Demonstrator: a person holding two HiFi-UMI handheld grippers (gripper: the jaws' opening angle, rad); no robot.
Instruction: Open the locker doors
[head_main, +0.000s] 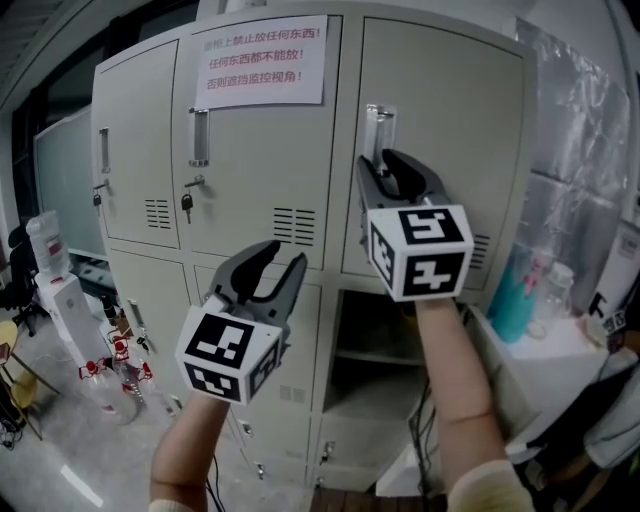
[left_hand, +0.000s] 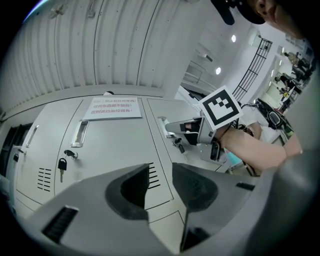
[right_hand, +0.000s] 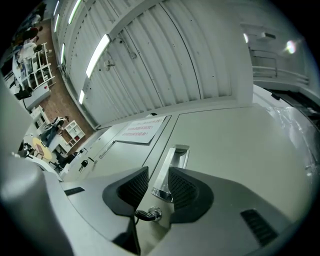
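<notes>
Lockers: pale grey metal locker bank (head_main: 250, 180), upper & lower rows of doors, seen from in front.
Notice: white paper sheet w/ red print (head_main: 262, 62), stuck on top of the middle upper door.
R upper door: plain grey panel (head_main: 450, 120), shut; upright chrome recessed handle (right_hand: 170, 167) near its left edge, a dark key in the lock (right_hand: 147, 215) just below it.
Right gripper (right_hand: 159, 175): raised to that handle, jaws apart; handle's lower end sat betw. them, pads not closed on it; contact couldn't be made out.
Left gripper (left_hand: 161, 170): lower & to the left, jaws wide apart, nothing betw. them; pointed at the vent slots (head_main: 294, 226) low on the middle upper door.
Middle upper door: shut; own chrome handle (head_main: 200, 137) w/ a key hanging under it (head_main: 187, 205).
Lower R compartment (head_main: 380, 350): dark interior w/ a shelf showed below the R upper door.
</notes>
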